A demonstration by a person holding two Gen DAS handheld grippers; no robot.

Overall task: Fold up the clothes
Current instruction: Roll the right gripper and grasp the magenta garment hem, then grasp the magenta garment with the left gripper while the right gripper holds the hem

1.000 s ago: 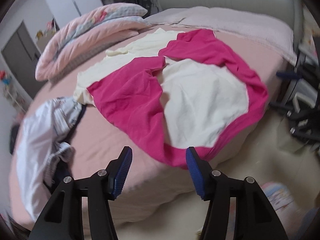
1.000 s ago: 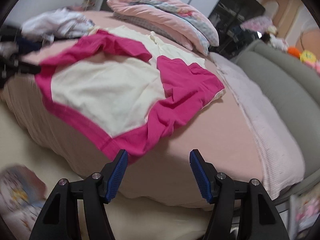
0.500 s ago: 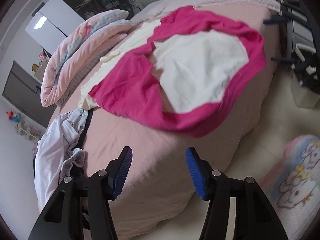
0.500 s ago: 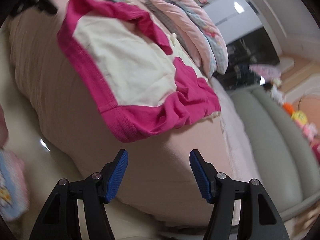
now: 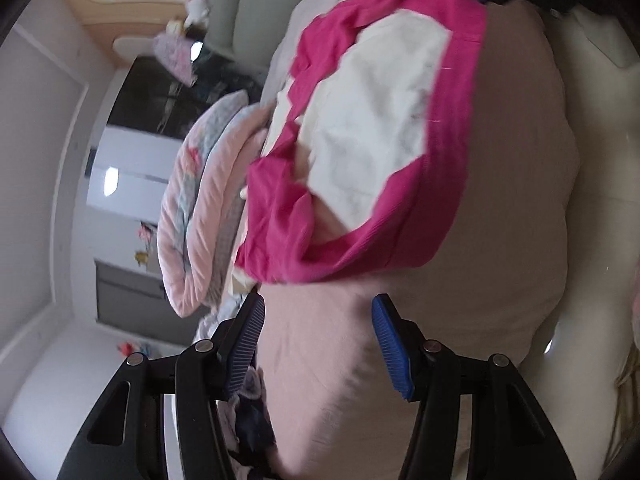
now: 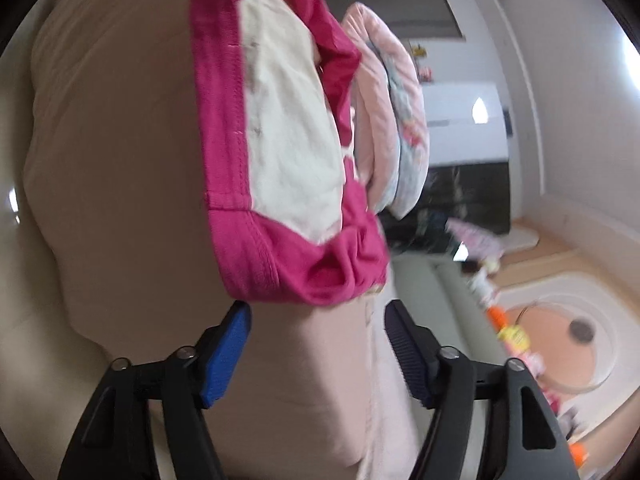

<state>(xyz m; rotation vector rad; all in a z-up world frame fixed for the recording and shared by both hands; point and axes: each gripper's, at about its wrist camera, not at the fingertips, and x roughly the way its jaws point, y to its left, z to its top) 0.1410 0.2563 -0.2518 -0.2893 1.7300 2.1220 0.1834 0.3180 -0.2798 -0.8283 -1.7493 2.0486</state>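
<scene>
On the pink bed [image 5: 500, 240] the pink-and-cream garment [image 5: 372, 128] lay spread flat near the edge, with a rolled quilt [image 5: 200, 208] beside it. The left gripper [image 5: 318, 344] hung just short of its hem, jaws apart with nothing between them. The right gripper [image 6: 318, 354] had just been opening wider — also empty, right below the garment's corner.

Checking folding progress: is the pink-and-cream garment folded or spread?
Spread, though rumpled: garment lies open on the bed, cream panel showing.
</scene>
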